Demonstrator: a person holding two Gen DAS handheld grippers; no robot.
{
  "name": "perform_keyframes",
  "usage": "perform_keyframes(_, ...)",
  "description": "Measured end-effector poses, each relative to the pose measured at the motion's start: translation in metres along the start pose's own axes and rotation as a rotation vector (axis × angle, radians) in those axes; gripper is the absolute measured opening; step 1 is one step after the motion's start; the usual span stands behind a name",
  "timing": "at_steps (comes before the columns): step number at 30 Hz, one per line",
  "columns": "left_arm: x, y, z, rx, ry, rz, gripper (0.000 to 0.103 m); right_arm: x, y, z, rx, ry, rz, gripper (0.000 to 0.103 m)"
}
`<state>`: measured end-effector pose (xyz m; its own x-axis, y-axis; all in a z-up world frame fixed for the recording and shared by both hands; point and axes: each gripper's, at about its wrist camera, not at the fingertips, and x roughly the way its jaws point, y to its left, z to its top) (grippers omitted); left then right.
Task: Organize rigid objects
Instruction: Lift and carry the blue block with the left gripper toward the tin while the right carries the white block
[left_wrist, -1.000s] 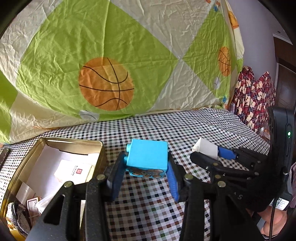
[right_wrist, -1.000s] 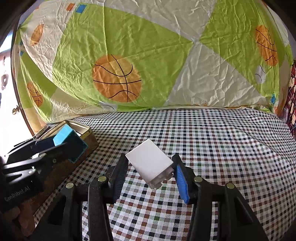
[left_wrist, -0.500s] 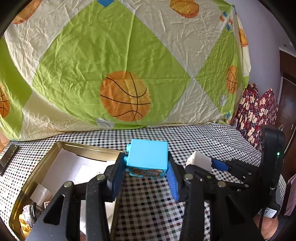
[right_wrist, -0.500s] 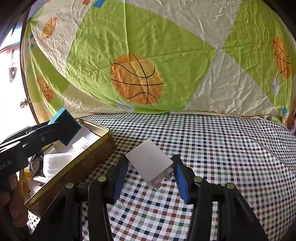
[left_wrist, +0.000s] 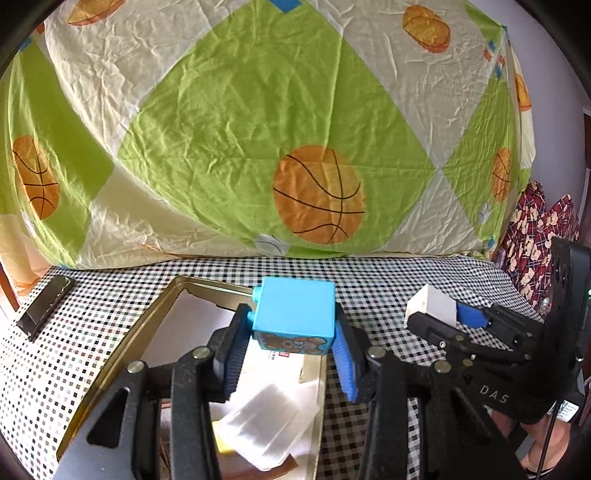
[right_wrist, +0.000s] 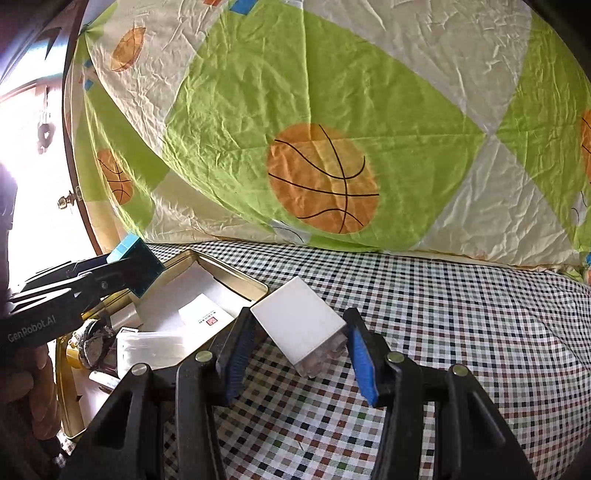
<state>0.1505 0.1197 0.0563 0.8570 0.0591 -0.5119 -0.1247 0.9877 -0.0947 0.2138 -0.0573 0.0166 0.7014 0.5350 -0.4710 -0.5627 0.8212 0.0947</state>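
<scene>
My left gripper (left_wrist: 291, 341) is shut on a light blue toy brick (left_wrist: 295, 312) with a bear picture on its lower face. It hangs over the far right part of an open gold tin (left_wrist: 147, 317). My right gripper (right_wrist: 299, 341) is shut on a white block (right_wrist: 299, 328) with a clear ribbed end, held tilted above the checked cloth just right of the gold tin (right_wrist: 236, 282). In the left wrist view the right gripper (left_wrist: 436, 317) and its white block (left_wrist: 430, 308) appear at the right. In the right wrist view the left gripper (right_wrist: 122, 271) with the blue brick (right_wrist: 136, 264) shows at the left, above the tin.
The tin holds white paper, a card with a red stamp (right_wrist: 207, 317), a clear plastic piece (left_wrist: 266, 424) and small bits at its near end. A dark flat object (left_wrist: 46, 306) lies on the checked cloth left of the tin. A basketball-print sheet (left_wrist: 258, 129) rises behind.
Both grippers have moved left and a little up with their blocks. The blue brick now hangs over the tin instead of right of it. The white block has come next to the tin's right rim.
</scene>
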Motion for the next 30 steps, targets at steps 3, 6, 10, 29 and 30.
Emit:
perform_keyframes(3, -0.001, 0.012, -0.002, -0.007, 0.002, 0.025, 0.042, 0.004, 0.012, 0.006, -0.022, -0.009, 0.015, 0.051)
perform_keyframes(6, -0.002, 0.021, -0.003, -0.014, 0.007, 0.040, 0.042, 0.009, 0.025, 0.012, -0.044, -0.015, 0.035, 0.051)
perform_keyframes(10, -0.004, 0.034, -0.005, -0.023, 0.012, 0.059, 0.042, 0.015, 0.043, 0.018, -0.066, -0.018, 0.061, 0.051)
perform_keyframes(29, -0.008, 0.072, -0.008, -0.060, 0.009, 0.128, 0.042, 0.028, 0.083, 0.033, -0.089, -0.047, 0.124, 0.052)
perform_keyframes(30, -0.009, 0.073, -0.008, -0.061, 0.008, 0.132, 0.042, 0.029, 0.084, 0.034, -0.088, -0.046, 0.127, 0.052)
